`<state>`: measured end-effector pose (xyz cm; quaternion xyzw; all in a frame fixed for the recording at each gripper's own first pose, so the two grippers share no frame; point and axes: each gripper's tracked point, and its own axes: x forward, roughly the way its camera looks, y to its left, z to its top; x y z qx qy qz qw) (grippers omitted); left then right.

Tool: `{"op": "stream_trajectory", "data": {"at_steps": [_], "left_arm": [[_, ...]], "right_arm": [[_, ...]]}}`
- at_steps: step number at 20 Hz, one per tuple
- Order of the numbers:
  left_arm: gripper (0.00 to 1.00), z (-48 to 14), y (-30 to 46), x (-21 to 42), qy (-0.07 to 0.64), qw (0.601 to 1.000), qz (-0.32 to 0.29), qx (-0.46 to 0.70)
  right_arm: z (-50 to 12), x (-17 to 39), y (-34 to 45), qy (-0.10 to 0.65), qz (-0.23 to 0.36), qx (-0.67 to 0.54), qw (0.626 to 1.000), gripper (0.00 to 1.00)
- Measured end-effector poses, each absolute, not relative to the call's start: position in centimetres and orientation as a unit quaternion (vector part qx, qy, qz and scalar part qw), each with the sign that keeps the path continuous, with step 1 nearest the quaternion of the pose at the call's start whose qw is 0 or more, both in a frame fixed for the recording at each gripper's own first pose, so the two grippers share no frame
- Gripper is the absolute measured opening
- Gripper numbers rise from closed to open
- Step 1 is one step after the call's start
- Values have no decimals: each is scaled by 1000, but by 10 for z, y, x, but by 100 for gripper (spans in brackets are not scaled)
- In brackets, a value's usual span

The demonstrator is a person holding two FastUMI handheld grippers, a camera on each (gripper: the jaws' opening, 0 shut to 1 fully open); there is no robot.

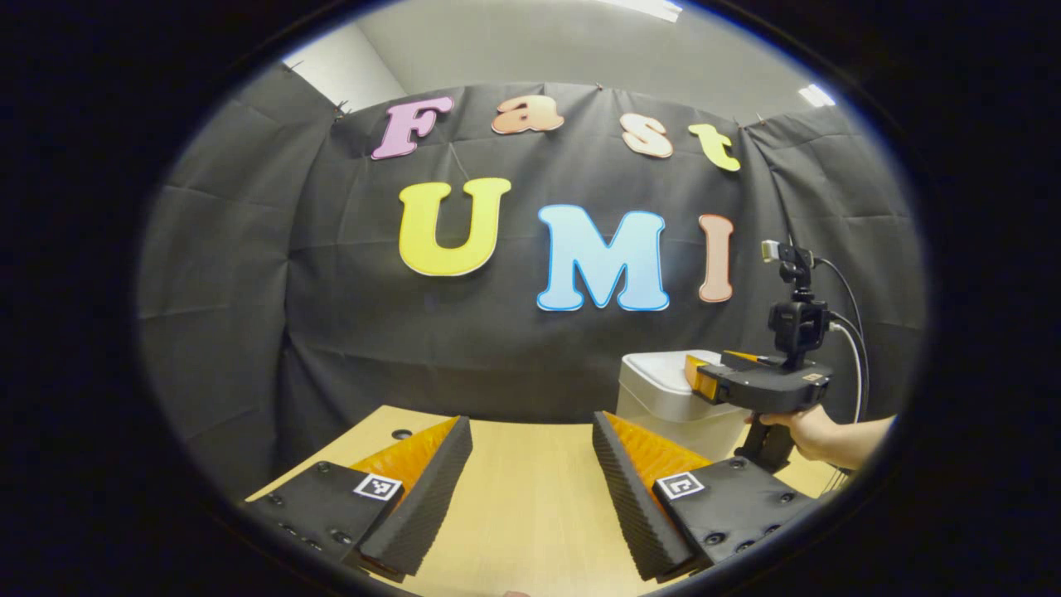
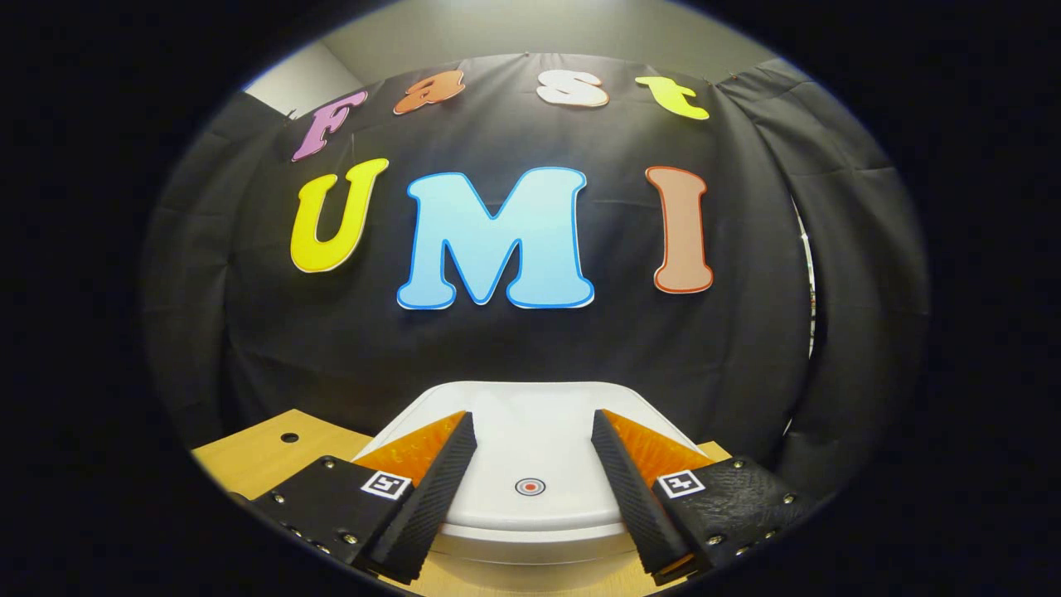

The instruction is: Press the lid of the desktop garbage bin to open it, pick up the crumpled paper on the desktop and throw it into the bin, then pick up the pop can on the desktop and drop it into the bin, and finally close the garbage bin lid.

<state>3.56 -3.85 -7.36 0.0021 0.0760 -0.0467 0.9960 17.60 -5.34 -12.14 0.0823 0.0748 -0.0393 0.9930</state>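
Hovering above the wooden bench (image 1: pixel 530 497), the left hand-held gripper (image 1: pixel 530 431) has its two fingers spread wide apart. Nothing is between them, and they touch nothing; bare bench surface shows in the gap. Near the far left edge of the bench, one small dark hole (image 1: pixel 402 434) is visible.

To the right in the left gripper view stands one garbage bin (image 1: pixel 663 398), white, close to the black cloth wall (image 1: pixel 249 290). The right hand-held gripper (image 1: pixel 704 383) is over its lid, held from below by a hand (image 1: pixel 816 433). From this side I cannot tell how far its fingers are open. One small camera (image 1: pixel 797 319) stands on top of its body, and two cables run from the camera down to the right.

In the right gripper view, the right hand-held gripper (image 2: pixel 530 435) is also wide open and holds nothing. Its two fingers are just over the bin lid (image 2: pixel 530 431), one on each side. Whether the fingers touch the lid, I cannot tell. The lid is closed and lies flat. One round red mark (image 2: pixel 530 486) sits on the lid near its front edge, between the two fingers. Each finger carries one square black-and-white marker, so two markers are seen in each view.
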Motion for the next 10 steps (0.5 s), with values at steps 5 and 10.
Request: {"op": "stream_trajectory", "data": {"at_steps": [5, 10], "left_arm": [[96, -70, -33, 37, 73, 997, -37, 0], [94, -63, -38, 31, 66, 997, -37, -4]], "right_arm": [[-123, 175, -56, 57, -49, 99, 992, 93], [-119, 175, -57, 48, -55, 98, 993, 93]]}}
